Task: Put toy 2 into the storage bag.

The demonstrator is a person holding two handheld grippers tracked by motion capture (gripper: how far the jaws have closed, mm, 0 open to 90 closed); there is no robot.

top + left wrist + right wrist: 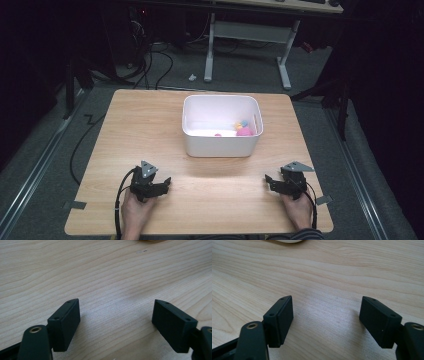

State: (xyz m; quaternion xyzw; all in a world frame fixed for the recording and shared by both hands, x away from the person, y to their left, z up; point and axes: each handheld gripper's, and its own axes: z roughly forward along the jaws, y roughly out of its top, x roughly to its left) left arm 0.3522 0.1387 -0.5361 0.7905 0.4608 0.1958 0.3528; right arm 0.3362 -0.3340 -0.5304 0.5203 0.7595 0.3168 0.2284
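A light wooden table carries a white tub near its middle, toward the far edge.

The right gripper holds its black jaws wide apart over bare wooden table; a white bin's edge shows above.

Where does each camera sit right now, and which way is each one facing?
High view: above the person's side, looking forward and down at the wooden table and the white bin; both hands show, holding the left tongs and right tongs.
Left gripper view: rides the left tongs, looking low across bare tabletop between open jaws.
Right gripper view: rides the right tongs, same low look, jaws open.
Shared: both gripper views catch the bin's base at their top edge.
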